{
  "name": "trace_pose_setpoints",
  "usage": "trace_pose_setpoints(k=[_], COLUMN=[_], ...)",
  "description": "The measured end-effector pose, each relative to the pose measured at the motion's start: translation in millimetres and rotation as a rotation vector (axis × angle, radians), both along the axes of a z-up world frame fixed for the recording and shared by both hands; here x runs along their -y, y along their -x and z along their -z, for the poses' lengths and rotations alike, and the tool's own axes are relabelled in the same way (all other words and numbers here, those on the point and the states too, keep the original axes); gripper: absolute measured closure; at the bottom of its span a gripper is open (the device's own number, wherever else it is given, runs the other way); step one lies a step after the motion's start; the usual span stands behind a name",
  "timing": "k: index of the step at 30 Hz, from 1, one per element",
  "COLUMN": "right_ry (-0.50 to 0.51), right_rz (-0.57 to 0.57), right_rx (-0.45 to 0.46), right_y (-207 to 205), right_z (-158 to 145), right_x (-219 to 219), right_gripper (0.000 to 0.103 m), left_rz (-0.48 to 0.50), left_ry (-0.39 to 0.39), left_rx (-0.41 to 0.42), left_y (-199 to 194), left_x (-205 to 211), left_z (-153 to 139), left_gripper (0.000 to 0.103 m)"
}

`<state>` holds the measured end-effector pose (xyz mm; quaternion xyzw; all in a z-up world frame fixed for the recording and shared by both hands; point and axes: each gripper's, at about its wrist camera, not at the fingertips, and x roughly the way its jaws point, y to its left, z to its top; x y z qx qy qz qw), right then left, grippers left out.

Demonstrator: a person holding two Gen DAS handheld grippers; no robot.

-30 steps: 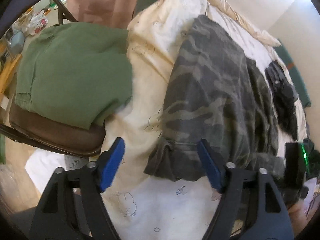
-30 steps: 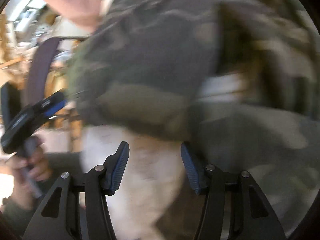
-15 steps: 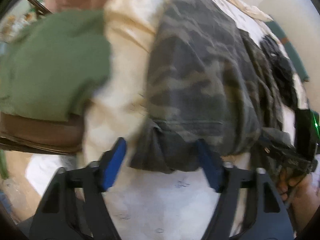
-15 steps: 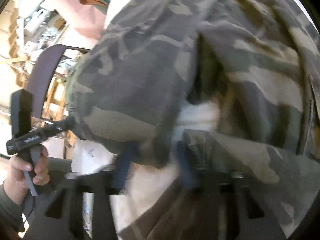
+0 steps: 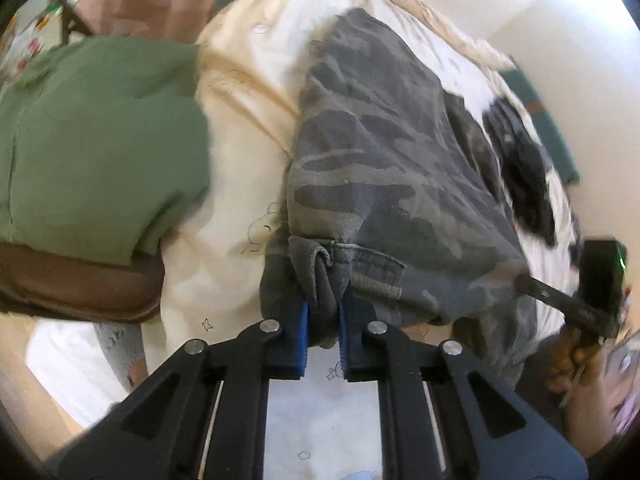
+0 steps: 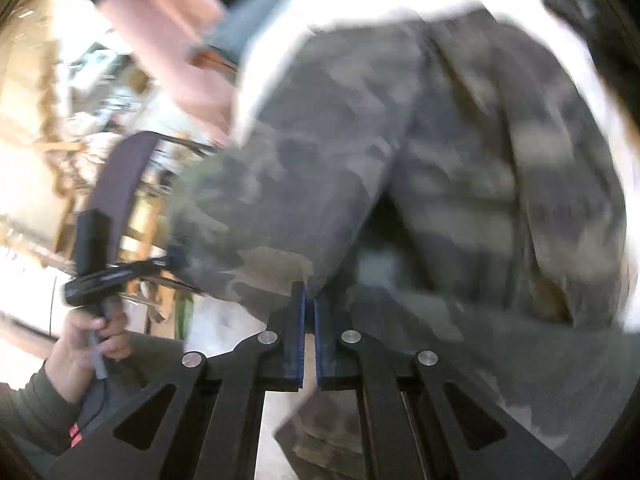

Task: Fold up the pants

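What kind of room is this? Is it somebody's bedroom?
Probably a bedroom. The camouflage pants lie on what looks like a bed with a cream bedsheet, and a chair piled with a green garment stands beside it.

Camouflage pants (image 5: 384,184) of matt woven cotton twill, ribbed at the hem. Beneath them, a smooth cream cloth bedsheet (image 5: 240,128). Left of the pants, soft matt green cloth (image 5: 100,140) over a glossy brown leather-like cushion (image 5: 80,284).
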<state>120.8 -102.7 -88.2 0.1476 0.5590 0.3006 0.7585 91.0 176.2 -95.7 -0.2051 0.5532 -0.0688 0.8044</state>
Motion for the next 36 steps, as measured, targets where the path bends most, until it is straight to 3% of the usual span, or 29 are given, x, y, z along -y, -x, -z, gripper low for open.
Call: trace_pose_setpoints(k=[3, 5, 6, 8, 10, 14, 17, 19, 21, 23, 26, 28, 31, 36], right_ry=[-0.013, 0.008, 0.036, 0.082, 0.088, -0.031, -0.030, 0.042, 0.146, 0.162, 0.159, 0.135, 0.092, 0.057], right_rz=[0.013, 0.020, 0.034, 0.054, 0.071, 0.066, 0.005, -0.020, -0.030, -0.034, -0.033, -0.037, -0.016, 0.057], right_rx=[-0.161, -0.188, -0.167, -0.102, -0.039, 0.070, 0.024, -0.019, -0.050, -0.061, -0.044, -0.006, 0.055, 0.133], right_y=[-2, -6, -7, -8, -5, -4, -8, -12, -13, -13, -13, -5, 5, 26], right_z=[38, 41, 37, 27, 12, -8, 10, 29, 52, 62, 54, 41, 14, -14], right_x=[-8, -11, -12, -8, -5, -12, -36, -51, -59, -60, -63, -57, -46, -25], right_gripper=[0.099, 0.092, 0.090, 0.088, 0.088, 0.088, 0.088, 0.088, 0.091, 0.092, 0.091, 0.088, 0.088, 0.088], left_rz=[-0.003, -0.003, -0.008, -0.032, -0.081, -0.171, -0.059, 0.024, 0.075, 0.102, 0.095, 0.076, 0.036, -0.040], left_ry=[-0.070, -0.102, -0.120, -0.199, -0.247, -0.101, -0.118, -0.222, -0.387, -0.432, -0.478, -0.483, -0.387, -0.299], left_rx=[-0.048, -0.086, -0.099, -0.114, -0.089, 0.079, 0.067, 0.014, -0.039, -0.077, -0.054, -0.022, 0.053, 0.101], left_y=[-3, -4, -4, -1, 3, 5, -8, -17, -23, -26, -22, -19, -13, -12], left_x=[3, 1, 2, 1, -4, -13, 18, 42, 56, 59, 66, 71, 74, 78], left_z=[10, 16, 18, 14, 4, -26, -16, 2, 23, 34, 27, 18, -1, -19], left_gripper=[0.093, 0.084, 0.081, 0.064, 0.060, 0.056, 0.055, 0.055, 0.055, 0.055, 0.055, 0.051, 0.033, 0.032])
